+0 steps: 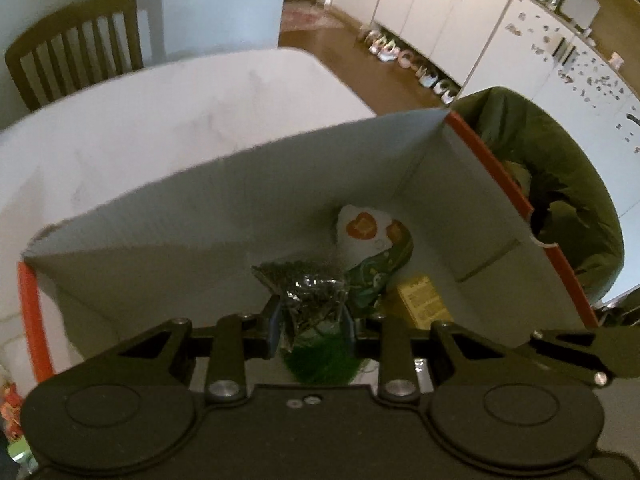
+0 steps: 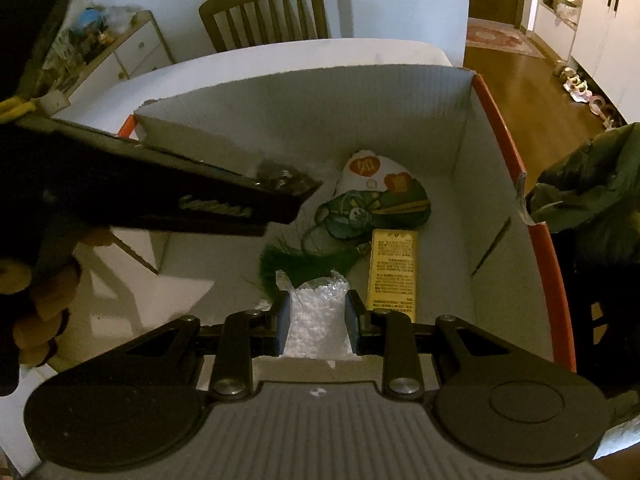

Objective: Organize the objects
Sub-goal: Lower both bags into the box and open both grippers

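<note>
Right wrist view: right gripper point(image 2: 316, 316) clamps bag of white pellets point(image 2: 317, 320); yellow box point(image 2: 394, 266) right of jaws, print unreadable. Left gripper point(image 1: 311, 322) clamps dark crinkled packet point(image 1: 306, 292).

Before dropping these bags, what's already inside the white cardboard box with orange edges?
Inside the white cardboard box: a green embroidered sachet with a dark green tassel, and a yellow printed card. The hand-held grippers hide part of the floor.

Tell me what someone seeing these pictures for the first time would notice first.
Probably the big white box with orange edges on the table, both tongs poised over it. The left tongs pinch a crinkly bag of dark bits, the right tongs a clear bag of white pellets. A yellow packet lies inside.
</note>
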A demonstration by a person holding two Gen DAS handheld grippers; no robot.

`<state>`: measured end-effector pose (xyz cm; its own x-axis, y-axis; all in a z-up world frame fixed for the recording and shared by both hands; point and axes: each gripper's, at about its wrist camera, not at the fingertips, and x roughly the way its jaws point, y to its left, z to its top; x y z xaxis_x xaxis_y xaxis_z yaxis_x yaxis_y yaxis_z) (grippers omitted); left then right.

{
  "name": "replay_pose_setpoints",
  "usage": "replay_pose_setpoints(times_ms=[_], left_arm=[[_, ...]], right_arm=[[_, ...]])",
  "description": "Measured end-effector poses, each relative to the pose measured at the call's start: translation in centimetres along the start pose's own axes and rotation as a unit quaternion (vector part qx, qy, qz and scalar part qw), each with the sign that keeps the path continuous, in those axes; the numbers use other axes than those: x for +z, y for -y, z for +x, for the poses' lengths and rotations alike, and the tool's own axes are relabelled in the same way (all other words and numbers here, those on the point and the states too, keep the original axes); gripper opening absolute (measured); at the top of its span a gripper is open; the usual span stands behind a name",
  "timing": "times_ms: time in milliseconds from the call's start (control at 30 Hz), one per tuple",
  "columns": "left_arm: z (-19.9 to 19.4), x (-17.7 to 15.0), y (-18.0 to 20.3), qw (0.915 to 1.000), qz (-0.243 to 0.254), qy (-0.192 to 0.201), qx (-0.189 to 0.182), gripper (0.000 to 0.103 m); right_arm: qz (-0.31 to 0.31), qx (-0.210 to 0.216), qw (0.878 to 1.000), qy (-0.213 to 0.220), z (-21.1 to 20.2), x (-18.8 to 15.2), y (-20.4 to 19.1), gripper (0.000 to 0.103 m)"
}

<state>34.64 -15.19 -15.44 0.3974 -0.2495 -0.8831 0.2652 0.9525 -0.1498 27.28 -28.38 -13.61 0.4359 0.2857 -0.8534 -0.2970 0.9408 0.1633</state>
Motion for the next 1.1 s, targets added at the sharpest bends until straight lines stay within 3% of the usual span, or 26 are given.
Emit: replay_pose_setpoints(times_ms=[567,633,700,800,867,933,967,1100], left_arm=[[3.0,0.3,-0.6,0.998,-0.012,-0.061,0.011,0.035],[3.0,0.2,-0.7,0.9979,-0.011,-0.062,0.013,0.041],[2.9,0.1,-0.8,0.9981,-0.013,-0.058,0.016,0.055],[3.0,0.3,-0.5,0.9984,-0.012,-0.053,0.019,0.062],[2.7,0.2,-0.5,0.9986,-0.012,-0.049,0.018,0.066],[2.5,0.2,-0.5,0.9987,-0.014,-0.045,0.015,0.068],[2.3,0.1,-0.6,0.9988,-0.015,-0.044,0.015,0.07],[1.7,0.3,-0.5,0.9991,-0.017,-0.035,0.015,0.074]], right_arm=[[0.017,0.009,1.0,-0.01,0.3,-0.2,0.6,0.028],[0.021,0.011,1.0,-0.009,0.2,-0.1,0.8,0.028],[0.027,0.015,0.999,-0.008,0.0,-0.1,1.0,0.029],[0.031,0.02,0.999,-0.005,-0.2,-0.1,1.2,0.03],[0.036,0.026,0.999,0.001,-0.5,-0.2,1.4,0.032],[0.04,0.03,0.999,0.008,-0.8,-0.2,1.5,0.049],[0.04,0.028,0.999,0.013,-1.0,-0.1,1.5,0.052],[0.038,0.027,0.999,0.02,-1.7,0.0,1.4,0.053]])
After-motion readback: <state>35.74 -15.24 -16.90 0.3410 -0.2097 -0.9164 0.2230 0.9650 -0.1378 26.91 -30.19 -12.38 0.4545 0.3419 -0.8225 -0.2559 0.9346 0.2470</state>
